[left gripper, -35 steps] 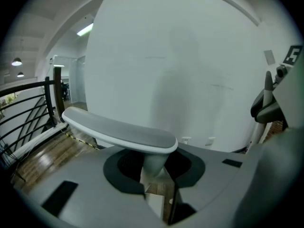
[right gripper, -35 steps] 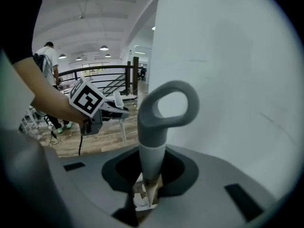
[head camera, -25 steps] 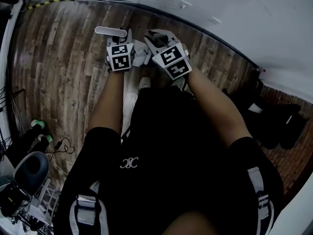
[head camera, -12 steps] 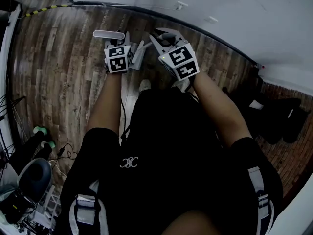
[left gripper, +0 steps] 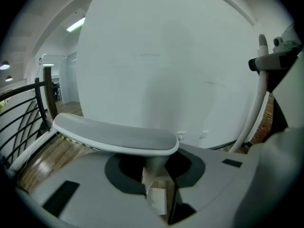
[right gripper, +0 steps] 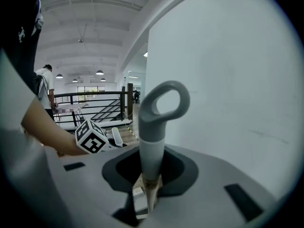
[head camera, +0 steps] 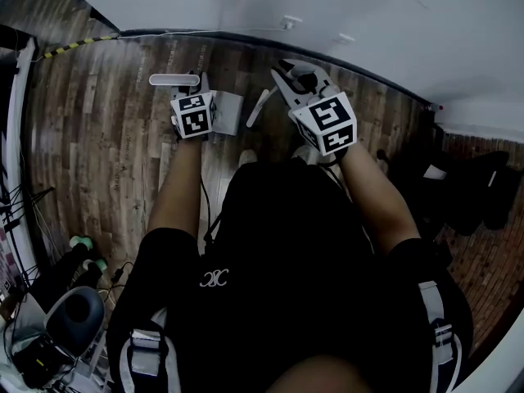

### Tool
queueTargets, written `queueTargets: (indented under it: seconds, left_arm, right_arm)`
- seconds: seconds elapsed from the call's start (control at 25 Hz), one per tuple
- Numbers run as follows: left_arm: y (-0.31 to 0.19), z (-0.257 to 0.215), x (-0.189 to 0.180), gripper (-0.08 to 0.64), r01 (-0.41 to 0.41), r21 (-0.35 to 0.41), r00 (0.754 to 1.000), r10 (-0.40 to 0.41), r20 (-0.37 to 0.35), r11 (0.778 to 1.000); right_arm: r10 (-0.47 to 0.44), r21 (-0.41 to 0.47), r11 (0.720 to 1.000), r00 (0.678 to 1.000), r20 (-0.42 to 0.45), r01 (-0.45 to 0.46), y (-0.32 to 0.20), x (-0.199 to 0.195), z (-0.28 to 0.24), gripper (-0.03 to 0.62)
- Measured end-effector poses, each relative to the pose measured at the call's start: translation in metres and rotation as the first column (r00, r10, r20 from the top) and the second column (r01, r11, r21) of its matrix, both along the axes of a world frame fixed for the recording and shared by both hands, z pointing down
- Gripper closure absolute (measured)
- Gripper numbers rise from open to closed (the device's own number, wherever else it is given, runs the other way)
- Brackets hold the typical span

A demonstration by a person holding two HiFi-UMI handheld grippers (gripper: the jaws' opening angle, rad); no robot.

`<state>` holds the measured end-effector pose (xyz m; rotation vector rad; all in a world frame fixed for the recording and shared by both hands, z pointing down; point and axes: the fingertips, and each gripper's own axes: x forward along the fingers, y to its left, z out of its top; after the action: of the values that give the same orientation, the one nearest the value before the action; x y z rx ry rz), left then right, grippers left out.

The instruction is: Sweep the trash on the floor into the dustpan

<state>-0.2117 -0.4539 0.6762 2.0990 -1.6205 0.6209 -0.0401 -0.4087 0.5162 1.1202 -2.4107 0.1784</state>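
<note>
The person stands over a wooden floor point(head camera: 106, 146), close to a white wall point(head camera: 368, 15) on the far side, with both arms stretched forward.

The left gripper point(head camera: 195, 88) is on the left. Its fingers are closed on the thin stem under the dustpan handle point(left gripper: 114, 137), a flat pale bar lying crosswise just above the jaws. In the head view the pale dustpan point(head camera: 227, 111) shows just to the right of that gripper's marker cube, low toward the floor.

The right gripper point(head camera: 300, 79) is further right, apart from the left one. Its fingers are clamped on the broom handle point(right gripper: 153, 141), a grey shaft that stands upright between them and ends in an open loop at the top. Below it a white broom pole point(head camera: 258, 107) slants down between the two grippers, near the dustpan. The broom's bristles cannot be made out.

A black railing point(left gripper: 23, 108) runs along the far left, beyond the floor's edge.
</note>
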Motion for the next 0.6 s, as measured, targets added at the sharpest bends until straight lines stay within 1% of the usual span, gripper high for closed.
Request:
queueTargets:
  seconds: [0.16,0.28,0.4,0.52,0.6]
  left_arm:
    - [0.003,-0.028,0.025,0.466,-0.101,0.026,0.995,0.101,0.021,0.995]
    - [0.002,-0.053,0.039,0.466,-0.127,0.047,0.992,0.126,0.029,0.991]
    - [-0.003,-0.08,0.035,0.466,-0.085,0.062,0.996,0.085,0.016,0.994]
    - [-0.011,-0.112,0.026,0.468,-0.029,0.085,1.0,0.03,-0.007,0.996]
    - [-0.016,-0.133,0.022,0.468,-0.012,0.105,1.0,0.013,-0.016,0.994]
  right_arm:
    - [0.015,0.032,0.999,1.0,-0.01,-0.015,0.007,0.021,-0.011,0.514]
    - [0.041,0.054,0.998,0.999,-0.016,-0.04,0.01,0.036,-0.018,0.514]
    - [0.088,0.068,0.994,0.996,-0.005,-0.088,0.012,0.053,-0.028,0.514]
    - [0.172,0.064,0.983,0.985,0.014,-0.173,0.011,0.076,-0.039,0.514]
    - [0.228,0.064,0.971,0.973,0.036,-0.23,0.01,0.09,-0.048,0.514]
